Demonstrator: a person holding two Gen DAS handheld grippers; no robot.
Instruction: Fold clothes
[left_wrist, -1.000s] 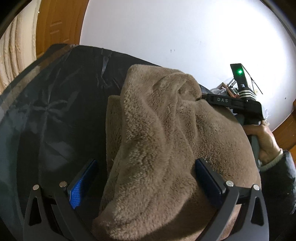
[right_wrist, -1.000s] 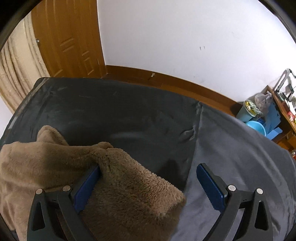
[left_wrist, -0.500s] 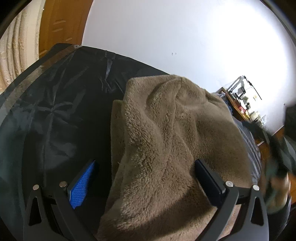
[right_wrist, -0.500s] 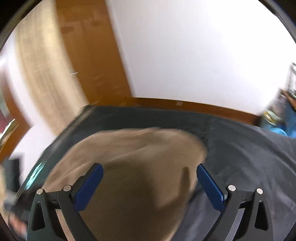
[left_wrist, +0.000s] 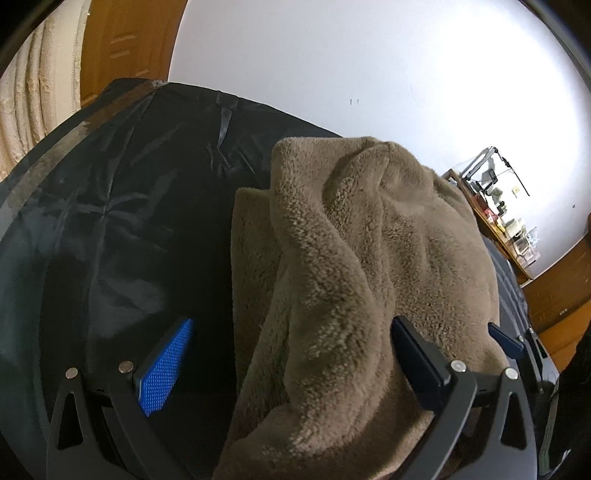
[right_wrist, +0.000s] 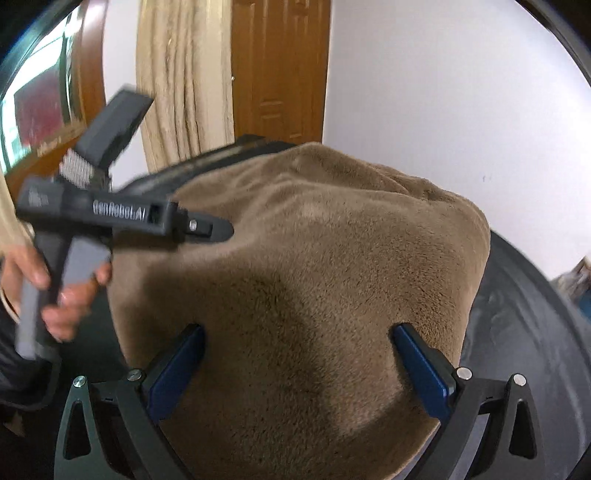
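A brown fleece garment (left_wrist: 354, 266) lies bunched in thick folds on a dark sheet (left_wrist: 110, 221). My left gripper (left_wrist: 291, 365) is open, its fingers wide apart, with the fleece lying between and over its right finger. My right gripper (right_wrist: 299, 365) is open too, straddling the near edge of the same fleece (right_wrist: 314, 277). In the right wrist view the left gripper (right_wrist: 207, 229) shows at the left, held in a hand, its tip resting on the fleece. A blue pad of the right gripper (left_wrist: 506, 339) peeks out at the lower right of the left wrist view.
The dark sheet (right_wrist: 524, 332) covers a bed or table. A beige curtain (right_wrist: 184, 81) and wooden door (right_wrist: 280, 66) stand behind it. A cluttered wooden shelf (left_wrist: 498, 221) stands by the white wall at the right.
The right gripper has swung left, from the right end of the fleece to its near side, now facing the curtain and the left gripper. The left gripper has barely moved.
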